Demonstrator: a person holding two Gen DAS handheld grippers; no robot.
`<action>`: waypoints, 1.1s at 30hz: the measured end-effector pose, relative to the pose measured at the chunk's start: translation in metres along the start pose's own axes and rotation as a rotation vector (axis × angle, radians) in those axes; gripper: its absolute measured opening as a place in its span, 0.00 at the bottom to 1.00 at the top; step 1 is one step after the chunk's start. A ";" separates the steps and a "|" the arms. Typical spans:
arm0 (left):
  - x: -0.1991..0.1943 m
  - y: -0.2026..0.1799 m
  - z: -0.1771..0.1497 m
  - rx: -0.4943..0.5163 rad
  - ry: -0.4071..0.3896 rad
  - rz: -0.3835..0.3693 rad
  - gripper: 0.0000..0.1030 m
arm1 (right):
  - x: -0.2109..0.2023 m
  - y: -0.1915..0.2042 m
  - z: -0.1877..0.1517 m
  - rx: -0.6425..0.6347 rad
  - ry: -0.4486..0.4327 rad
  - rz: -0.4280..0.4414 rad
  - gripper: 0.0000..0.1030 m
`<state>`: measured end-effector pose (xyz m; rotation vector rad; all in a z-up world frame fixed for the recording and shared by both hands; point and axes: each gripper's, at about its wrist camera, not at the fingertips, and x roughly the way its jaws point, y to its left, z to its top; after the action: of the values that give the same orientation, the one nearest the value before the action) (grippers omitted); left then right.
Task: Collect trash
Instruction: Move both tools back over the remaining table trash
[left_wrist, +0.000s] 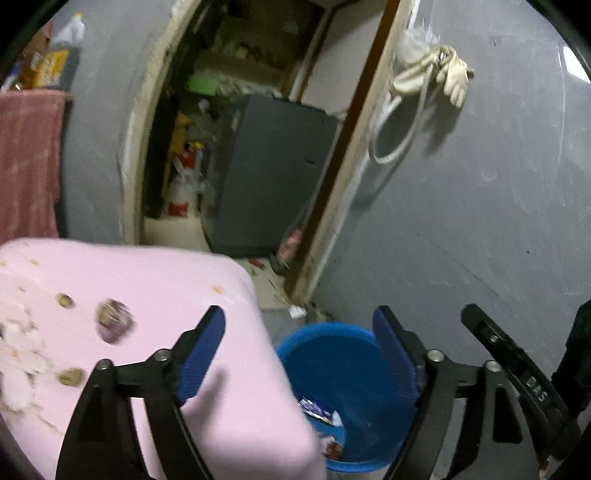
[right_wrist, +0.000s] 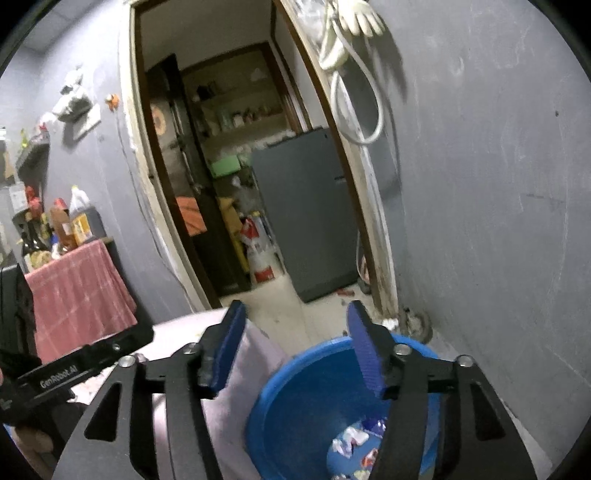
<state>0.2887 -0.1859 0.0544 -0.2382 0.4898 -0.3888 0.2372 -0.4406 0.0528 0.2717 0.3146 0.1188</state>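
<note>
The surface (left_wrist: 155, 280) in front of me has a pink cover, and on its left part I see crumbs, white scraps (left_wrist: 18, 347) and a small purple wrapper (left_wrist: 112, 319), which is blurred. Behind it stands a grey wall (left_wrist: 480, 184) with an open doorway (right_wrist: 229, 166). Through the doorway there is a grey fridge (right_wrist: 306, 206), shelves with many small things and a red and white bottle (right_wrist: 258, 254) on the pale floor. A white glove (left_wrist: 456, 79) and a white cable hang on the wall just right of the door frame. At the far left is a table with a red cloth (right_wrist: 74, 291) and bottles on it.

A blue bucket (left_wrist: 332, 354) stands on the floor just beside the right edge of the surface, near the wall. Some trash (right_wrist: 351, 441) already lies at its bottom, mostly crumpled wrappers.

My left gripper (left_wrist: 299, 350) is wide open and holds nothing; its left finger is over the pink surface and its right finger over the bucket. My right gripper (right_wrist: 295, 347) is also open and empty, and it is above the rim of the bucket, with the trash below it.
</note>
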 end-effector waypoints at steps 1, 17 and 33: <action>-0.008 0.003 0.003 0.007 -0.025 0.021 0.87 | -0.002 0.003 0.001 -0.002 -0.017 0.009 0.78; -0.119 0.070 0.002 0.063 -0.296 0.316 0.98 | -0.028 0.083 0.003 -0.156 -0.242 0.156 1.00; -0.151 0.124 -0.040 0.088 -0.257 0.466 0.98 | -0.001 0.169 -0.036 -0.358 -0.170 0.285 1.00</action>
<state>0.1843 -0.0162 0.0432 -0.0808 0.2613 0.0764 0.2125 -0.2697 0.0676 -0.0306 0.0802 0.4258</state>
